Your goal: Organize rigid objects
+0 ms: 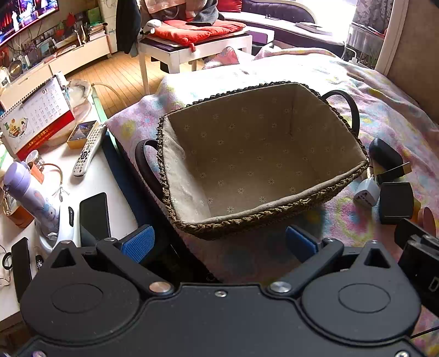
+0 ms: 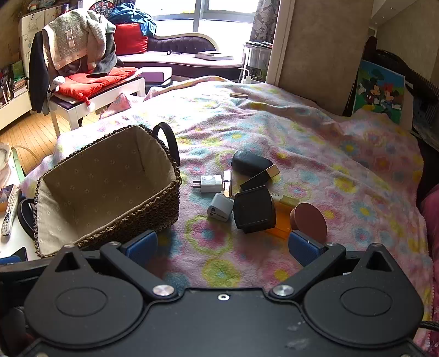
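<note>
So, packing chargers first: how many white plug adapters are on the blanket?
2. One flat white charger lies nearest the basket; a white travel adapter touches the black square box. Others may be hidden.

Off to the side stands a white desk [image 1: 109,178], crowded: a grey remote control [image 1: 89,149] lies beside a small yellow box [image 1: 79,134], with a desk calendar [image 1: 35,118] propped upright behind them. A lilac flask [image 1: 30,192] lies tilted near the front edge, a dark phone [image 1: 94,217] flat just beside it. Further back, a white bench [image 2: 109,93] carries a red cushion [image 2: 90,82] — clothes are heaped over the chair back [image 2: 74,46] behind it. A television [image 1: 24,16] glows in the corner. Against the far wall leans a cartoon picture [image 2: 380,92], and a flowery pink blanket [image 2: 315,142] covers the bed.
</note>
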Available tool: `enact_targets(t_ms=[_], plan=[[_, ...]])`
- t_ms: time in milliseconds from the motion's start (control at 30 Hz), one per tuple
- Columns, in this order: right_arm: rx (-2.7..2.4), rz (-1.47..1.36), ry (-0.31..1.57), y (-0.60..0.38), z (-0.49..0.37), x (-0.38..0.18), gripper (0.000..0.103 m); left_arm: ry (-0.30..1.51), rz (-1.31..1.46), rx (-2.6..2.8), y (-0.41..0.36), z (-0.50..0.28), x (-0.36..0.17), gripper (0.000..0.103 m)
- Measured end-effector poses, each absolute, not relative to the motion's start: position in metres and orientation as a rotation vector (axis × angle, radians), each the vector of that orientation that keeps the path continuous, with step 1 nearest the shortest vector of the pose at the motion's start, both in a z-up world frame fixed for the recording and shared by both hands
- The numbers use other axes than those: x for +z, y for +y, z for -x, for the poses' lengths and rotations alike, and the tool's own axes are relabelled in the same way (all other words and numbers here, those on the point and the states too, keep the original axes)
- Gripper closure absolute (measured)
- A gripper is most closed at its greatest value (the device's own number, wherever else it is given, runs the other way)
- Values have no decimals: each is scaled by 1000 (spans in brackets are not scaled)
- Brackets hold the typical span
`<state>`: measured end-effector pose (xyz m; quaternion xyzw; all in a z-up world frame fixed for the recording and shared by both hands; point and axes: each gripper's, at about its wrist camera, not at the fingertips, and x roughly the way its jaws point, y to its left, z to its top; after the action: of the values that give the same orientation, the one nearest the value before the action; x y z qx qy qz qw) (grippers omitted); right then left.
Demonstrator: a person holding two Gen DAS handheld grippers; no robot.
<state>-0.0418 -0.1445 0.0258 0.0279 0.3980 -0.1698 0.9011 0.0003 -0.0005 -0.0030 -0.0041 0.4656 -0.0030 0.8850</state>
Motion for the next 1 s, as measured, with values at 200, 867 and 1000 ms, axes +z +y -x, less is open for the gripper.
enact_targets(t_ms=[200,867,1000], plan=[[-351,-58,824,-145,42,26,1,970,10,-6,0,-1,-4,5],[-343,-69,824,-146,41,26,1,967,8,-14,1,-1,-5,7],[-340,-79,828,-151,40,22,1,965,-3,-28,-1,0,-5,11]])
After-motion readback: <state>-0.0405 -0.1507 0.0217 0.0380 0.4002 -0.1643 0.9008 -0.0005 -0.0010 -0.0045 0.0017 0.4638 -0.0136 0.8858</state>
